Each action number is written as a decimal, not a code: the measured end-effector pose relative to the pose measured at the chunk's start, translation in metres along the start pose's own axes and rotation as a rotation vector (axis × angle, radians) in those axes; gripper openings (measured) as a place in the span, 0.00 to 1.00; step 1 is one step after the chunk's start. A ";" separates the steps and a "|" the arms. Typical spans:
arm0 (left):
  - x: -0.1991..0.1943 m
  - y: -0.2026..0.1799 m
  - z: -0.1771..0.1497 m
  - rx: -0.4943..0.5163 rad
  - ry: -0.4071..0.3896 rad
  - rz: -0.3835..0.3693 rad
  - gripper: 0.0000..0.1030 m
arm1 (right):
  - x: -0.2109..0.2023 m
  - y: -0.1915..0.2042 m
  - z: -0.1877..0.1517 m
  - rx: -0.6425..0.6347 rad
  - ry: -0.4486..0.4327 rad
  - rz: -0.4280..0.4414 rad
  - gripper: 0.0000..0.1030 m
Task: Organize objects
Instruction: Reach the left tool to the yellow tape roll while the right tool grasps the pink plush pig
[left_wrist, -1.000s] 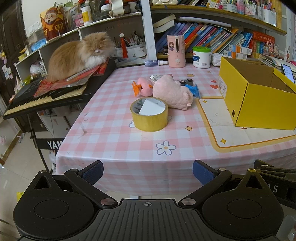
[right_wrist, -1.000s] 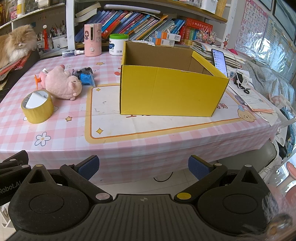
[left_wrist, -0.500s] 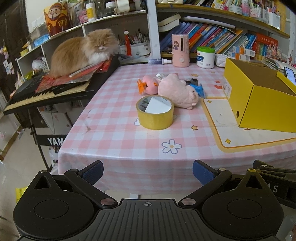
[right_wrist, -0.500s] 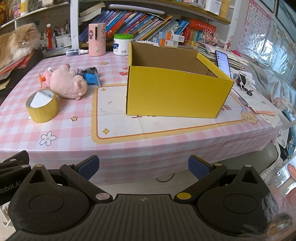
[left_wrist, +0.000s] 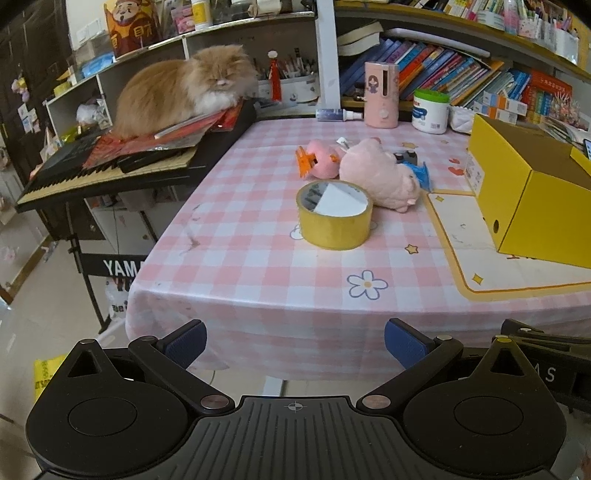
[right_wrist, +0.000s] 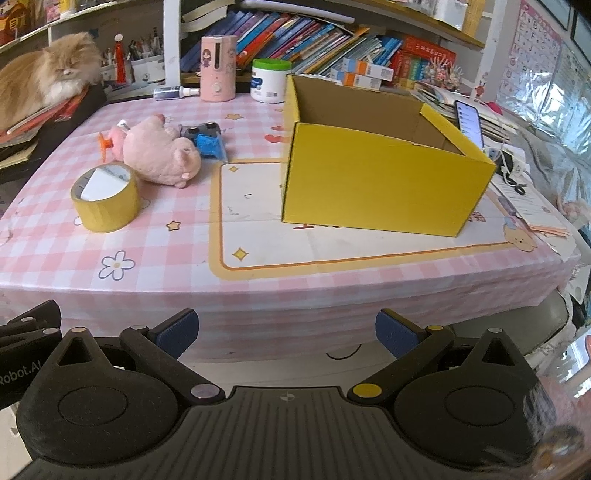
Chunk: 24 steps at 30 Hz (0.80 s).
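Left claw: wide, blue pads well apart, nothing between them; held off the near edge of the desk, short of the pink-and-white checked cloth. Right claw: likewise wide and holding nothing, also short of the near edge.

On the desk, left part: wide roll of yellow packing tape, lying flat, hole upward, a white surface showing inside the core. Just behind it, a pale pink plush pig on its side, close to the roll; cannot tell if they touch. A smaller pink plush toy with orange feet lies against the pig's far-left side. A small blue and grey toy lies just right of the pig.

Right part: open yellow cardboard box, upright, brown inside, standing on a cream mat with an orange border; nothing visible inside.

Off the desk, left: an orange long-haired cat, eyes shut, lying on papers atop a black keyboard.
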<state>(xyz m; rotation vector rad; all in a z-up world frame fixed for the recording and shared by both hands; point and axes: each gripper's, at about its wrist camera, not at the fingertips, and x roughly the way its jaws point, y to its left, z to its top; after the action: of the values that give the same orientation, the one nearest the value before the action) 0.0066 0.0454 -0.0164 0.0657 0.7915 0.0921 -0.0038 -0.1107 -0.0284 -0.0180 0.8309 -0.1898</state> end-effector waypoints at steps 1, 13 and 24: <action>0.001 0.001 0.000 0.000 -0.001 0.002 1.00 | 0.001 0.001 0.001 0.000 -0.002 0.010 0.98; 0.017 0.010 0.016 -0.018 -0.030 0.002 1.00 | 0.017 0.013 0.026 -0.002 -0.034 0.145 0.80; 0.049 0.015 0.042 -0.055 -0.012 0.027 0.99 | 0.040 0.032 0.068 -0.050 -0.100 0.290 0.70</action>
<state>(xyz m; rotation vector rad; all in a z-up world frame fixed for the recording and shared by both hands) 0.0695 0.0649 -0.0200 0.0251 0.7757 0.1389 0.0775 -0.0905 -0.0148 0.0457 0.7286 0.1046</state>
